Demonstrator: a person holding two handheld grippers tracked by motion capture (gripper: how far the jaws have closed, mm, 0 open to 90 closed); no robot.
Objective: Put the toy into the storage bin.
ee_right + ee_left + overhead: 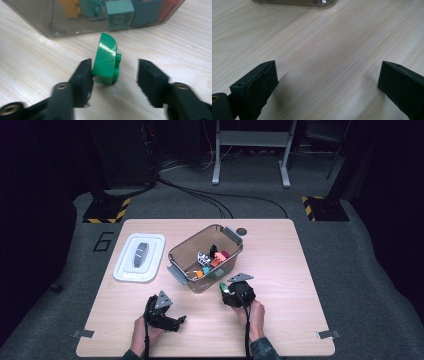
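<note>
Wooden table (175, 45): one green brick (106, 61) between right claw (113, 75), seemingly unclamped.

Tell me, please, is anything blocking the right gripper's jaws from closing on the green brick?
Nothing visible does. The green brick stands on the table between the right gripper's jaws, one jaw already against it, the other apart across bare wood. The clear bin lies just beyond.

white lid (138, 257) left of the clear bin (177, 256); both on wooden table (280, 320)
</note>
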